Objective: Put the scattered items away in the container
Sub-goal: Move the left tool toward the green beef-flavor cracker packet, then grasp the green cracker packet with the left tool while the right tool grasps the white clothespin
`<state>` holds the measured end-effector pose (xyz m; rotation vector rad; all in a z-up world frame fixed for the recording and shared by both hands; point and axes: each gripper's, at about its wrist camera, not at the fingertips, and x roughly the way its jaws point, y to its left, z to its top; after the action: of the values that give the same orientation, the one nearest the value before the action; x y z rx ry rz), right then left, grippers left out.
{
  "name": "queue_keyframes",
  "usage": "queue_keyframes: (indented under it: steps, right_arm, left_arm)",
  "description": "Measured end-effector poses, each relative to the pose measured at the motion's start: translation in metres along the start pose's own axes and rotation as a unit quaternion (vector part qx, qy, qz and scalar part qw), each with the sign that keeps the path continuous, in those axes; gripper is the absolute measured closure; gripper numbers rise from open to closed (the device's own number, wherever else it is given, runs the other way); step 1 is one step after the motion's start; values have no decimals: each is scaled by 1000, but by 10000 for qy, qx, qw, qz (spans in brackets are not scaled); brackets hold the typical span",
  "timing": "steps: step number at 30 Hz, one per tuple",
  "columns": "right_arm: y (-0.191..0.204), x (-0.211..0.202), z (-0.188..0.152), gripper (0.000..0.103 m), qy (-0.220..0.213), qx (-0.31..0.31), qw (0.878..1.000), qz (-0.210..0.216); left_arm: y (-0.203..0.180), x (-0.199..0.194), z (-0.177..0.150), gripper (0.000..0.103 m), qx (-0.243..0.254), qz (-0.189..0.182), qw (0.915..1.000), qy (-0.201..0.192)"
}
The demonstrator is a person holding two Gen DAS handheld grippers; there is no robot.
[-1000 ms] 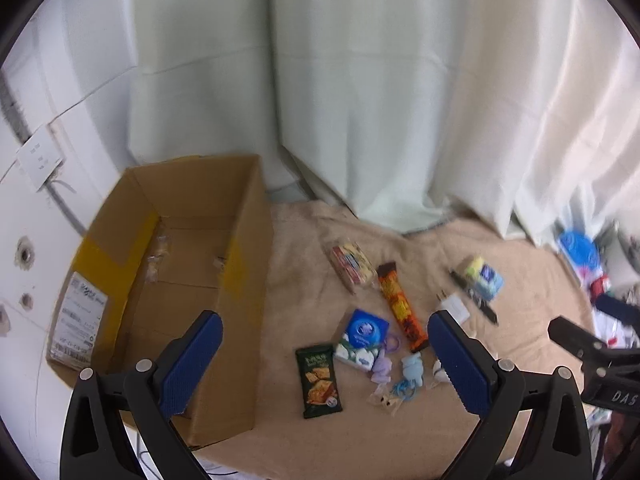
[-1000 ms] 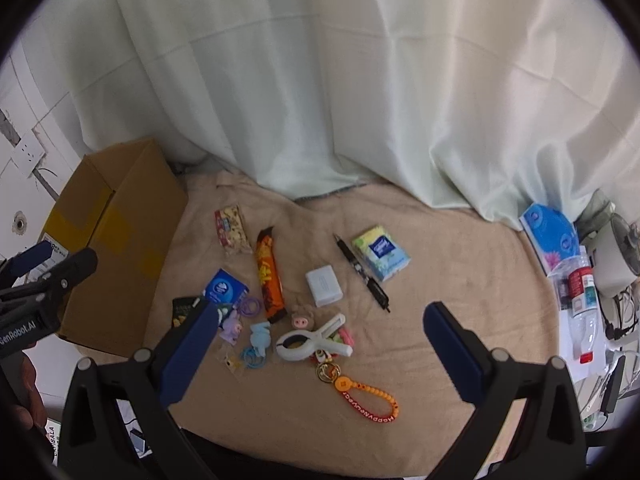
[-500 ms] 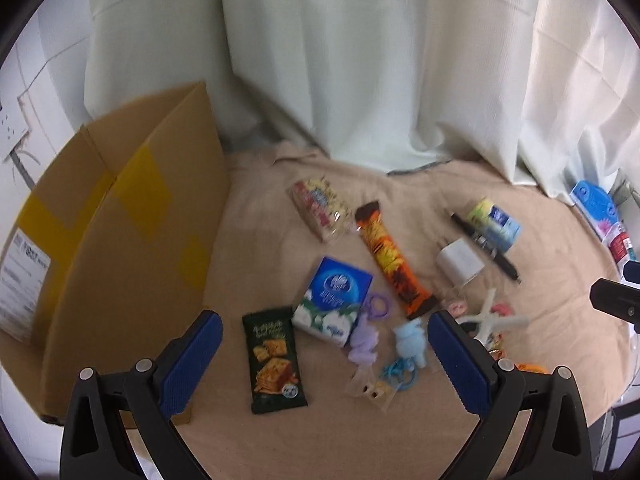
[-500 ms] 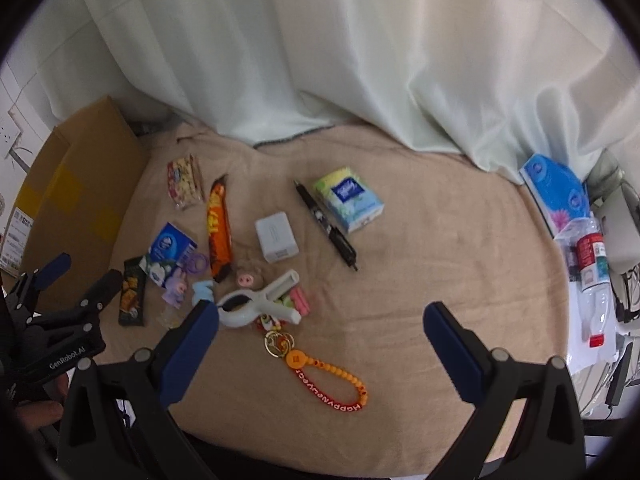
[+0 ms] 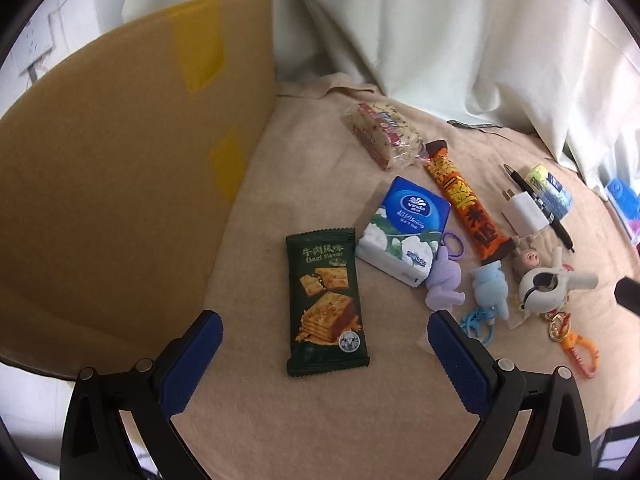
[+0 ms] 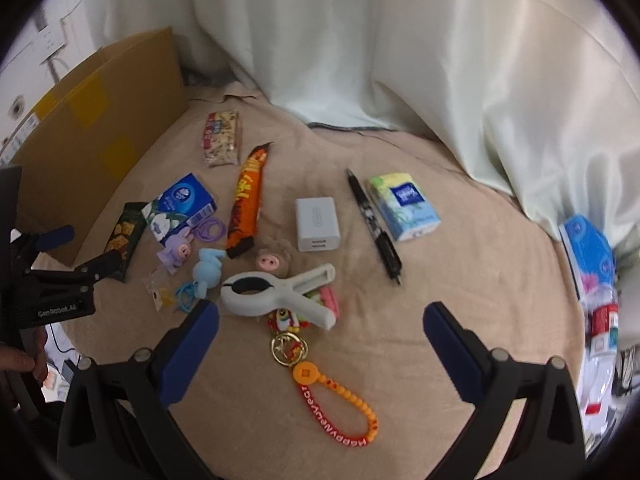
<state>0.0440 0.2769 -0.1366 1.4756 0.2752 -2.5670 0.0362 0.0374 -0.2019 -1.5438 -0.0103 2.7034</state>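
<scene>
On the beige cloth | our left gripper [image 5: 324, 340], spread wide, hangs over the green cracker packet [image 5: 325, 300], long axis running away from us | right gripper [image 6: 320, 334] spread, farther off | cardboard box [image 5: 120, 184] left, seemingly near.

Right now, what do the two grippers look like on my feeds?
Both match: black plastic frames with silver screws, each finger tipped with a blue textured pad. The left gripper shows the same build as the right gripper. In the right wrist view, the left one's black body carries white "GenRobot.AI" lettering.
</scene>
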Motion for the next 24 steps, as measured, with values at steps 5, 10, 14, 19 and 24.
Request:
queue_keyframes:
  steps: [5,10,14,19,24]
  right_arm:
    - [-3,12,2,7,135,121,9998,90]
    - [-7,12,0,7,104,220,9996,121]
    - [-10,13,1,7,123,317,9992,229]
    - [-9,16,2,7,139,293,9991,273]
    - [-5,21,0,7,175,152,9990,395]
  left_arm:
    - [-2,17,5,0,1,127,9999,82]
    - [-6,38,10,0,-8,319,9990,300]
    - [4,52,8,0,-390,147,9977,538]
    - [-2,53,5,0,-241,268,9987,371]
    - [-2,56,10,0,-272,265,9979,517]
